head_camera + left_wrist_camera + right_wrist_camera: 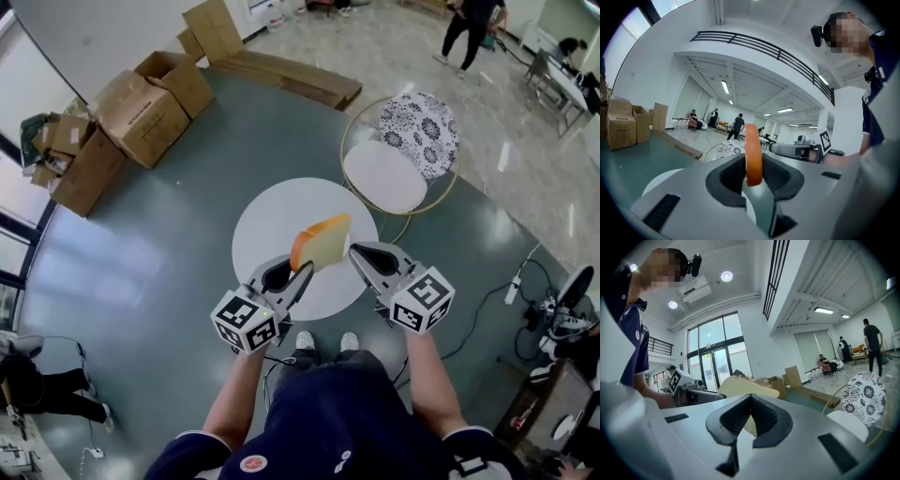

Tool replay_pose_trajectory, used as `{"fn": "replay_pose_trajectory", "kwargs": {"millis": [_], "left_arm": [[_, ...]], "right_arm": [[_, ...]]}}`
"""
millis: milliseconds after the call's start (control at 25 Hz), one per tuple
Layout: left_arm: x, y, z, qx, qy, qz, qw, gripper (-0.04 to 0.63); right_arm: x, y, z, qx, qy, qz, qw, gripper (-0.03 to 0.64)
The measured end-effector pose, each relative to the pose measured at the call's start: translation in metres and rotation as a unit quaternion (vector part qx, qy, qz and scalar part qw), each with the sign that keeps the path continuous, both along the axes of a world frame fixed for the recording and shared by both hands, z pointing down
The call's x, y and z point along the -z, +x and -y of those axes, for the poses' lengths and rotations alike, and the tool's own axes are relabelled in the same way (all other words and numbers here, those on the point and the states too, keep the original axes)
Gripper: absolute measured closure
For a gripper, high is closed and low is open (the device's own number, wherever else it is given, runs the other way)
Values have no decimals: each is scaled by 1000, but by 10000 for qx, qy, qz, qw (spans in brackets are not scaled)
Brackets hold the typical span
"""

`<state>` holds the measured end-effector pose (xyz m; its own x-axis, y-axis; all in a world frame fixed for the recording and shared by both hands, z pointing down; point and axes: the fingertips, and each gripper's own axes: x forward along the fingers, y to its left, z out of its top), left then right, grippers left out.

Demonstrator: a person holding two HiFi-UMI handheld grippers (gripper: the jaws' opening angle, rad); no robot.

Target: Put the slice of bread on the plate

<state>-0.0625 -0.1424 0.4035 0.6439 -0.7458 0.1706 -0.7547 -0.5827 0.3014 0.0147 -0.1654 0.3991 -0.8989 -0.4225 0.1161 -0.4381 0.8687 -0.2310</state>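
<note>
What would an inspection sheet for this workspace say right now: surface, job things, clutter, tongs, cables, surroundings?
Surface: round white table; no plate seen on it.
Job's things: slice of bread, held on edge above the table.
Clutter: nothing seen on the table.
Grippers: left tongs shut on the bread's crust edge; right tongs shut and empty, tips next to the bread, contact unclear.
Cables: white cord with power strip on the floor at right.
Surroundings: cardboard boxes on the grey floor, chair beyond the table, a person walking farther off.
</note>
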Motion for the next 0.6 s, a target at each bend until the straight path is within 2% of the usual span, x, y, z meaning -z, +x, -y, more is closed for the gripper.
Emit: {"fn": "replay_pose_trajectory", "kwargs": {"millis": [320,600], "left_arm": [[-10,-7,13,-320,-99,9,9994,497],[-29,-10,18,-435,-307,-50,9986,497]], "right_arm": [[-2,-8,9,-291,-6,-22,9996,609],[-14,-10,12,-418,-134,-89,9990,609]]}}
